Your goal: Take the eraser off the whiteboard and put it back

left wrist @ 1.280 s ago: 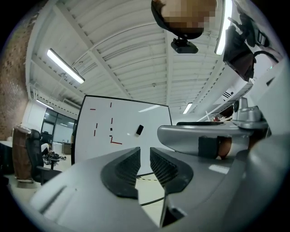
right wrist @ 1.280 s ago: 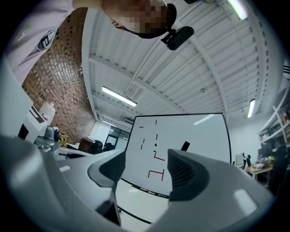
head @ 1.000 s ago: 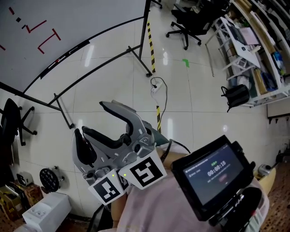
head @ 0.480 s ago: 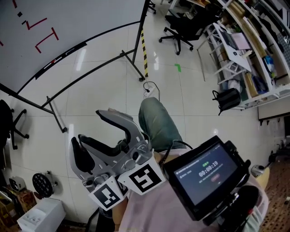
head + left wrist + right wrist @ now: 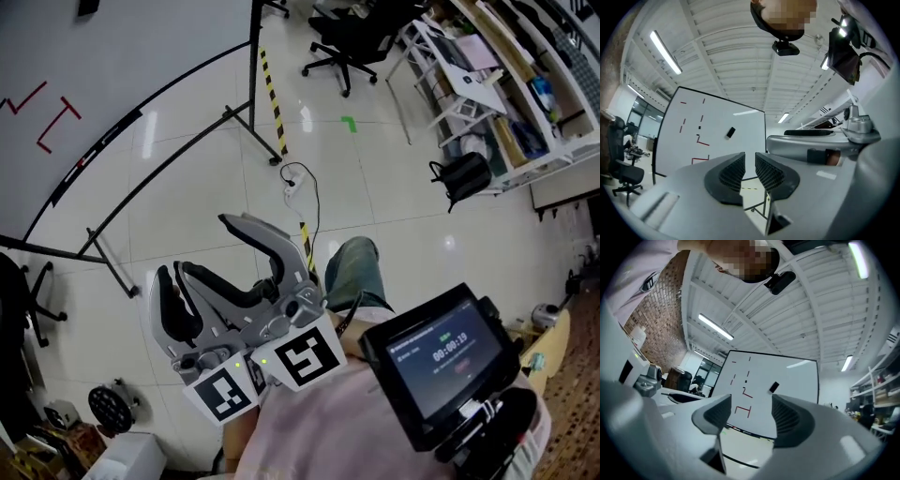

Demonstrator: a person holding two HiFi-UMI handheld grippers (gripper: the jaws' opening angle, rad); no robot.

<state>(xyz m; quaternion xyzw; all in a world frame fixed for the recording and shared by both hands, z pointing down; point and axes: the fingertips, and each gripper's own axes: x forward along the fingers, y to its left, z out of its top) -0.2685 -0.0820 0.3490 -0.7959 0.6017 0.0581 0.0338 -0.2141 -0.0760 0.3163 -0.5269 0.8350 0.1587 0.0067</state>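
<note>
The small black rectangular eraser [image 5: 731,132] sits on the white whiteboard [image 5: 717,140], well ahead of my grippers. The left hand-held gripper [image 5: 750,159] is narrow and empty. The right hand-held gripper [image 5: 751,404] is wide and empty, its jaws just closing slightly. This fits pre-removal or post-return.

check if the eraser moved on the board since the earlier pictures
No. The eraser keeps its spot on the whiteboard, just right of the red marks; only the view shifted.

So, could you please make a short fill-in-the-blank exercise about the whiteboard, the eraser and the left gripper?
1. The eraser stuck on the whiteboard is ____ in colour.
2. The marks drawn on the whiteboard are ____ in colour.
3. The left gripper is shut and holds ____.

Missing words: black; red; nothing.
</note>
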